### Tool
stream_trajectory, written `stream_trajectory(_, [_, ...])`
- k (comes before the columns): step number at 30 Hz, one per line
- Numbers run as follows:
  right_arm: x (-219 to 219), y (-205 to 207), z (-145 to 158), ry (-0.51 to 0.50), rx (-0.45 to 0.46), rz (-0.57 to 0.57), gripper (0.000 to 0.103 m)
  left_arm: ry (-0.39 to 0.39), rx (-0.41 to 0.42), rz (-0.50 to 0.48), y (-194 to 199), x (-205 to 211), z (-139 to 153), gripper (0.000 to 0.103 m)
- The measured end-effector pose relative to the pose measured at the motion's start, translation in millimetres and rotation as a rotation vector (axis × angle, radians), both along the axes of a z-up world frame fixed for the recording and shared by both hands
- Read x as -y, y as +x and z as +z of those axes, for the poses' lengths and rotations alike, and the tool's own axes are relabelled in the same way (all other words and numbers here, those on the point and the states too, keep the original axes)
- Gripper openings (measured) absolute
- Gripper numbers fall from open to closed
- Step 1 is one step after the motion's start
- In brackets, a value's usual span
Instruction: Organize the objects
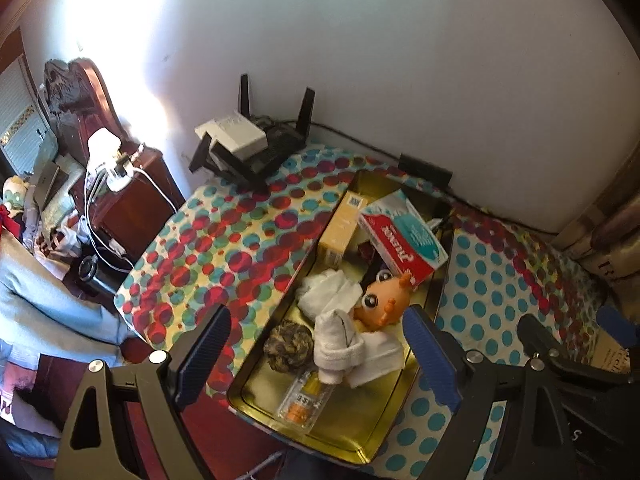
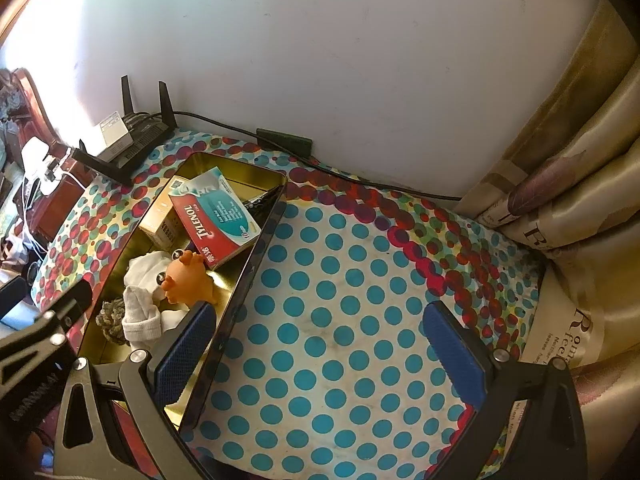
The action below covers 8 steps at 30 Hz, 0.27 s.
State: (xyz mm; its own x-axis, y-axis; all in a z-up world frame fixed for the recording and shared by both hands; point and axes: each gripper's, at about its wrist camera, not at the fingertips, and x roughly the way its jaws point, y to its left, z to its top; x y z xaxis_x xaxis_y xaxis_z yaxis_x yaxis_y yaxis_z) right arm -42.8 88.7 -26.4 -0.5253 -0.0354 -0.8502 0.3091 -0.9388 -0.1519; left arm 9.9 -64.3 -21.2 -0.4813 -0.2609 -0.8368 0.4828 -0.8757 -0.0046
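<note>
A gold tin tray (image 1: 352, 436) sits on the dotted tablecloth; it also shows in the right wrist view (image 2: 240, 280). In it lie a red and teal Tylenol box (image 1: 404, 240) (image 2: 216, 220), a tan box (image 1: 340, 228), an orange toy figure (image 1: 386, 300) (image 2: 190, 280), white socks (image 1: 340, 340), a dark yarn ball (image 1: 290, 344) and a small bottle (image 1: 306, 398). My left gripper (image 1: 316, 360) is open and empty above the tray's near end. My right gripper (image 2: 320, 356) is open and empty over the bare cloth right of the tray.
A black router (image 1: 256, 148) with a white box on it stands at the back by the wall. A cable (image 2: 340, 172) runs along the wall. A wooden nightstand with chargers (image 1: 120, 184) is at left. Curtains (image 2: 560, 200) hang at right.
</note>
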Motion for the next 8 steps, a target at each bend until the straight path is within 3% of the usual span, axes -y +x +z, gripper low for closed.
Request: stream_trajectory(8, [-2.5,-1.0,-0.5,-0.004,0.002,-0.010,0.103,-0.012,-0.023,-0.032,-0.9,-3.8,4.9,0.090])
